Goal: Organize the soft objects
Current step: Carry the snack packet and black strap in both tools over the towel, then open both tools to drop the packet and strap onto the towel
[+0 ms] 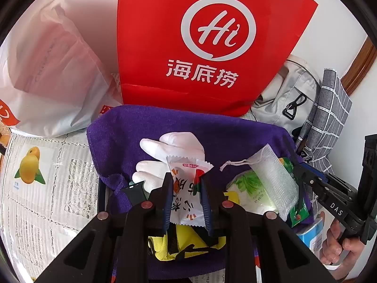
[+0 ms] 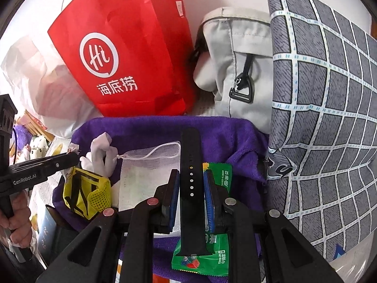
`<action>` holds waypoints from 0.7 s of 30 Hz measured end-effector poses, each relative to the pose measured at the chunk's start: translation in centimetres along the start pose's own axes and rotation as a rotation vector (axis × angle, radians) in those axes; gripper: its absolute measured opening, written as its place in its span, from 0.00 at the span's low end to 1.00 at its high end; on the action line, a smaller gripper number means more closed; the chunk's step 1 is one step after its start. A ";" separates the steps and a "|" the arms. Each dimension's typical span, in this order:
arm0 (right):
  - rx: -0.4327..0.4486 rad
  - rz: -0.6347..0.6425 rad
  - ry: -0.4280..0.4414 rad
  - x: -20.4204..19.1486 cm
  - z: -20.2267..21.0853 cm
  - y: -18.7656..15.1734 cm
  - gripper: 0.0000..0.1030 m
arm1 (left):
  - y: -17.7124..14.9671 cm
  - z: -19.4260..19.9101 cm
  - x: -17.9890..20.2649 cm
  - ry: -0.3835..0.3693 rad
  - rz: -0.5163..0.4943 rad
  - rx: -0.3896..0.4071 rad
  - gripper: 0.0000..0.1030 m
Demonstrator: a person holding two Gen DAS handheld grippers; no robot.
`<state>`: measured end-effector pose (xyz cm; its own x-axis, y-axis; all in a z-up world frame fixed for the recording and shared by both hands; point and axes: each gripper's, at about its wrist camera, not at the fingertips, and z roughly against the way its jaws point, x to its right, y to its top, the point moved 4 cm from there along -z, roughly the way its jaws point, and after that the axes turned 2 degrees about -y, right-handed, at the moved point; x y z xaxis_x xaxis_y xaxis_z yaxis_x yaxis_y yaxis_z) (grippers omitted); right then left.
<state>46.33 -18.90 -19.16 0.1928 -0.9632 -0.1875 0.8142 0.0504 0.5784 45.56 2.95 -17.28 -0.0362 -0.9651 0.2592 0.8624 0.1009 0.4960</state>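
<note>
we have both grippers over the purple towel (image 1: 235,127) that lines the box. our left gripper (image 1: 186,202) is closed on a white snack packet (image 1: 186,195), pinched across its middle; it looks light and crinkly, and we judge the foil slippery, so a hold near the crimped seam would be safer. our right gripper (image 2: 191,202) has its jaws narrow around a black watch strap (image 2: 190,188), which stands upright between the pads; whether they actually press it we cannot tell. the strap seems limp and rubbery, best taken mid-length. near it lie white gloves (image 1: 169,155) and a mesh pouch (image 2: 150,176).
</note>
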 end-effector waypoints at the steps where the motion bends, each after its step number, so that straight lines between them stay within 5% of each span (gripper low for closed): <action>1: -0.003 -0.002 0.001 0.0 -0.1 0.0 0.20 | 0.0 0.0 0.0 -0.002 0.004 -0.001 0.21; 12: -0.012 0.030 0.026 -1.2 -0.4 -0.1 0.21 | 0.2 0.3 -0.2 -0.037 0.026 -0.005 0.26; 21: 0.038 0.036 0.042 -1.7 1.5 0.4 0.37 | 0.1 0.1 0.4 -0.046 0.031 -0.026 0.42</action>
<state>45.49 -17.68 -17.42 0.2452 -0.9489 -0.1987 0.7852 0.0742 0.6147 45.55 2.60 -17.06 -0.0319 -0.9495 0.3120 0.8765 0.1235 0.4653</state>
